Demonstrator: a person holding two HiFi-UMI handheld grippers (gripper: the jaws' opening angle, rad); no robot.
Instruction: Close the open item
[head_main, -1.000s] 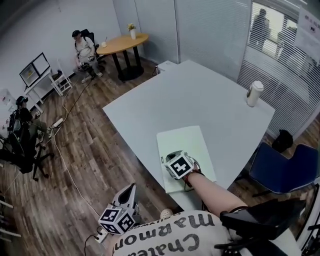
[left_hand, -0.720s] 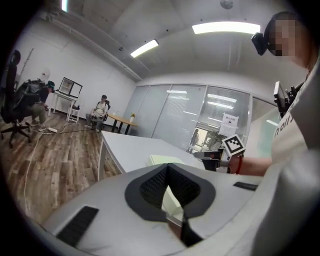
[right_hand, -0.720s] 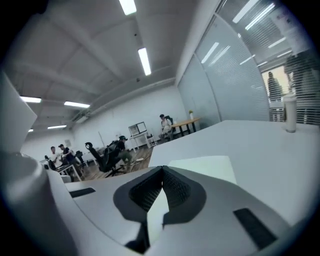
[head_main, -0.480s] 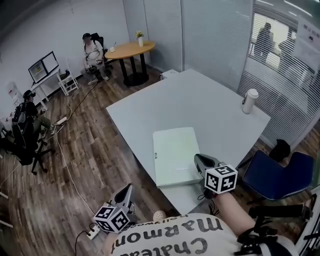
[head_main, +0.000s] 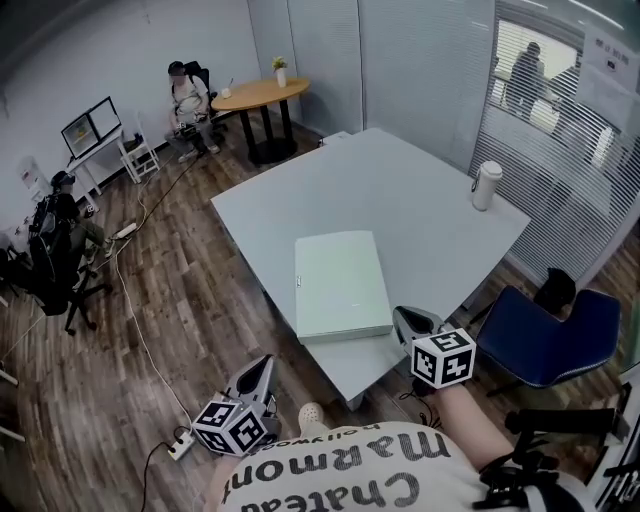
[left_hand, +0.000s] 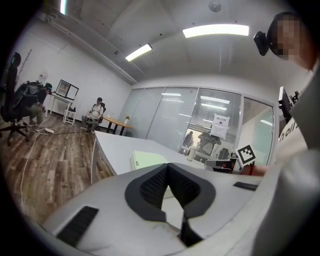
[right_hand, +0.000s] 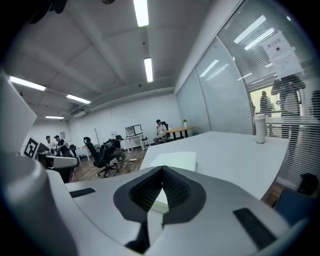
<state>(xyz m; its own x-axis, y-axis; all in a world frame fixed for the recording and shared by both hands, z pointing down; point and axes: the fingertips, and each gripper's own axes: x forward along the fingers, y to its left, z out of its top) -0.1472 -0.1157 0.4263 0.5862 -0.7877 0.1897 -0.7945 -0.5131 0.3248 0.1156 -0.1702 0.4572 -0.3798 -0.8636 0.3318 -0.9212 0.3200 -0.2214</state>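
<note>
My left tool (head_main: 256, 378) and right tool (head_main: 412, 322) are both closed and empty, held off the table (head_main: 400, 190) edge, I judge because the green case (head_main: 340, 285) lying flat near that edge looks already shut.

shirt (head_main: 340, 468) print, upside down, "Chatea", "Marmon"
</note>
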